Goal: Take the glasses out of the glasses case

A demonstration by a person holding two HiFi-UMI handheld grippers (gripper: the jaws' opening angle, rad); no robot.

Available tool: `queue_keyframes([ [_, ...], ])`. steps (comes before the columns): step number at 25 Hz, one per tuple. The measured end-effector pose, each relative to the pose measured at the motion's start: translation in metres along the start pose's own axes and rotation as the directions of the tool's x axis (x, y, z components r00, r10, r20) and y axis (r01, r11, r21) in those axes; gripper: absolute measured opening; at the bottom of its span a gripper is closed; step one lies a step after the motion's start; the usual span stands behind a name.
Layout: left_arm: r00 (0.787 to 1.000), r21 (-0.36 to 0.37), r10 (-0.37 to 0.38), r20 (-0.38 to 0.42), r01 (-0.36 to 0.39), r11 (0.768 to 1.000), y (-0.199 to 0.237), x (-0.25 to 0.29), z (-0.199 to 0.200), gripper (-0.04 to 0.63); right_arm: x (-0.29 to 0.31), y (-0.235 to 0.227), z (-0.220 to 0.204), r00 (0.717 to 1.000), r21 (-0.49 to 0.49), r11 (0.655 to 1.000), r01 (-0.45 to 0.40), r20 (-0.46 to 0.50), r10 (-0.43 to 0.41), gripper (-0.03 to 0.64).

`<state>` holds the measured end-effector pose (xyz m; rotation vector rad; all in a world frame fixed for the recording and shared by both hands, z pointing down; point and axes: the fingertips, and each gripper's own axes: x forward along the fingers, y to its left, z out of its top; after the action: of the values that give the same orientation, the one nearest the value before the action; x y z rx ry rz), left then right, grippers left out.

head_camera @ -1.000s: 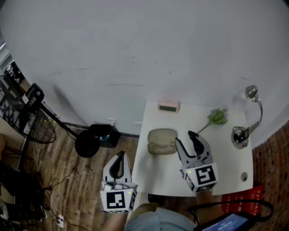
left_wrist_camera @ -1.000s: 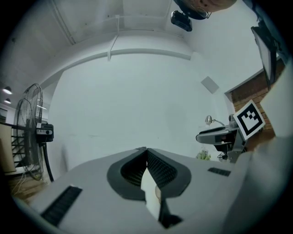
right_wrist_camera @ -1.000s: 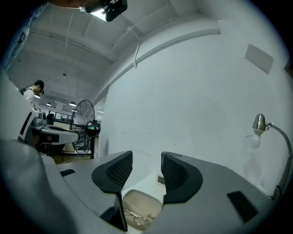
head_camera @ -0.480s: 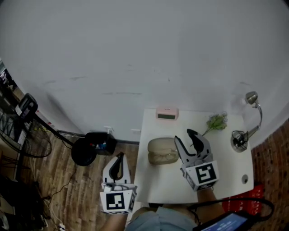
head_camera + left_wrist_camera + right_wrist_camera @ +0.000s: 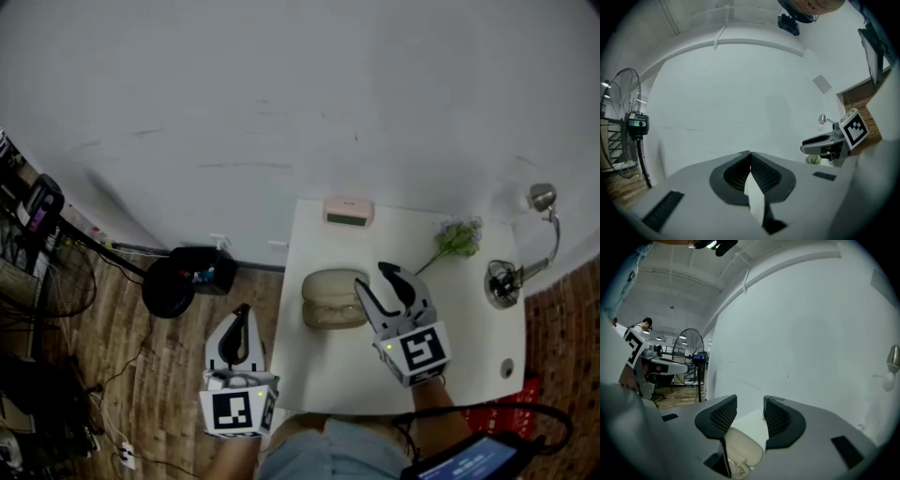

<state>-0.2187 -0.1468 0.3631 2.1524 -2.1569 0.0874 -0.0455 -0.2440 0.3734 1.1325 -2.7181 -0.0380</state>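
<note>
In the head view a white desk (image 5: 469,337) stands against a pale wall, with the beige glasses case (image 5: 330,298) lying near its left edge. A pink clock (image 5: 349,212) sits behind the case, and a green sprig (image 5: 457,239) and a desk lamp (image 5: 525,267) sit further right. The right gripper (image 5: 377,278) is low over the desk with its left jaw tip overlapping the case's right end. The left gripper (image 5: 240,314) is off the desk, above the wooden floor (image 5: 112,375). This view does not settle whether the case lid is up. The left gripper view shows that gripper's jaws pressed tip to tip with nothing between them. It also shows a standing fan (image 5: 621,122) at the left, and the right gripper side-on at the right. The right gripper view shows that gripper's jaws apart and closing, the pads touching nothing. The case shows low in the gap beneath them, lying on the desk. A faint clear shape shows at the case's near rim, too indistinct to name. Beyond the desk the fan and a distant person (image 5: 645,325) show only in this view.
</note>
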Motion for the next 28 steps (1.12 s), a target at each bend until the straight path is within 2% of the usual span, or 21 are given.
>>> queue_keyframes([
  [8,0.996,-0.006,0.024,-0.083,-0.025,1.0,-0.004,0.014,-0.034,0.006,0.017,0.001,-0.071,0.981,0.001,0.993,-0.116,-0.153,0.115,0.193],
  [18,0.985,-0.012,0.055,-0.166,-0.057,0.998,-0.005,0.022,-0.068,0.006,0.018,0.02,-0.152,0.923,0.017,0.967,-0.254,-0.294,0.248,0.192],
  [23,0.981,-0.014,0.065,-0.184,-0.069,0.998,-0.006,0.03,-0.08,0.006,0.02,0.026,-0.183,0.887,-0.063,0.944,-0.325,-0.366,0.281,0.192],
  [28,0.978,-0.019,0.071,-0.197,-0.077,0.997,-0.005,0.03,-0.086,0.006,0.016,0.035,-0.199,0.867,-0.071,0.933,-0.353,-0.399,0.298,0.191],
])
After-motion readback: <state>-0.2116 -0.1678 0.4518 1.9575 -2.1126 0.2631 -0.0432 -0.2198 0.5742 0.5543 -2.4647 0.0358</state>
